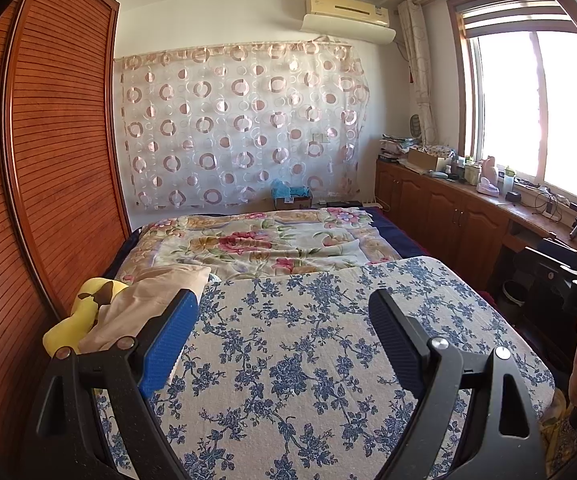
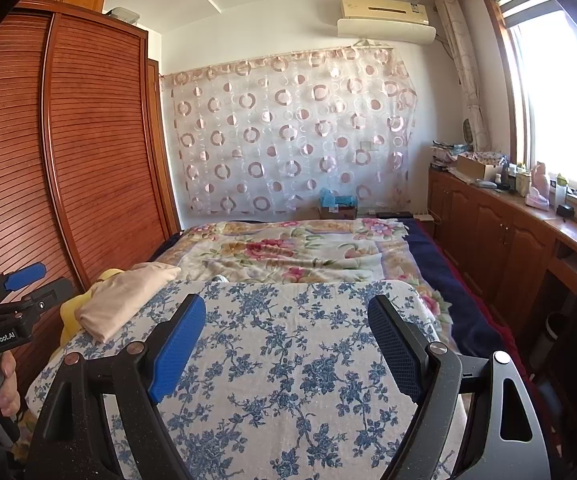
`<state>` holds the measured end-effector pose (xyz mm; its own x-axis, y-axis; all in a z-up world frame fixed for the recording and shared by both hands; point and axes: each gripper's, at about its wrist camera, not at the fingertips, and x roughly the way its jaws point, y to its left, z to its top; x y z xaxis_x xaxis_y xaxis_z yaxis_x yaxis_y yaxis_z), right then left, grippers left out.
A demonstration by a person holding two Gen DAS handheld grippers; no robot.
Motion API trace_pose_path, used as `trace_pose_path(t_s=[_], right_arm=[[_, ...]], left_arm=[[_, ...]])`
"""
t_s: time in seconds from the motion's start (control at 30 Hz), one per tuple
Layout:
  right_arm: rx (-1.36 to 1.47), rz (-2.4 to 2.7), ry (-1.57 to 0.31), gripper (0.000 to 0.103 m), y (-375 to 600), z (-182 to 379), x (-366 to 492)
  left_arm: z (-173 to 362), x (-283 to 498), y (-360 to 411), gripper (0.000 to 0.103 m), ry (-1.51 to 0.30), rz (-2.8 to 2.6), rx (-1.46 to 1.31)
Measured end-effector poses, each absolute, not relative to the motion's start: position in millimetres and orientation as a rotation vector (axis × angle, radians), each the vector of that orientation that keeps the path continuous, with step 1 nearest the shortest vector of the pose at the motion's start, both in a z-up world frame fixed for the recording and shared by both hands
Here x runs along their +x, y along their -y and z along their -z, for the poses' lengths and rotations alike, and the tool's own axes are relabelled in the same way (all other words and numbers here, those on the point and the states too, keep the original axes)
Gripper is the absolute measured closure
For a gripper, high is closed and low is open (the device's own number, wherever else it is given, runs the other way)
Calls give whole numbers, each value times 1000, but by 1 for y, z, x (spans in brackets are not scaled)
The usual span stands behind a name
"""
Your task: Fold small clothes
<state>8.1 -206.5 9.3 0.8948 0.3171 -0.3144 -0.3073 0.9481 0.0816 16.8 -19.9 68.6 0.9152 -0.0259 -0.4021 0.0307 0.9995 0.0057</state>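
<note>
Both grippers, left gripper (image 1: 284, 332) and right gripper (image 2: 286, 336), hovered released and empty over the floral board (image 2: 288, 344); beige garment (image 2: 124, 300) sat folded at its far-left edge, best pinched by one corner.

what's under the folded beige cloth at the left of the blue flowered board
The folded beige cloth rests partly on the blue flowered board and partly on a yellow item that pokes out beneath it. Most of that item is covered, so I can't identify it.

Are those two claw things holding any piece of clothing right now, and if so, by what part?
Nothing is held. The left gripper and right gripper are both open above the blue-flowered board. The folded beige garment lies untouched at its left edge.
</note>
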Motion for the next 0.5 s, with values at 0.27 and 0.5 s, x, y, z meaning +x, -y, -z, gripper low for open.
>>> trace_pose_path(t_s=[0.27, 0.5], right_arm=[[28, -325, -331, 18, 208, -10, 10], [29, -326, -329, 18, 210, -9, 10]], left_arm=[[-67, 13, 19, 15, -406, 31, 16], [-67, 13, 19, 15, -405, 31, 16]])
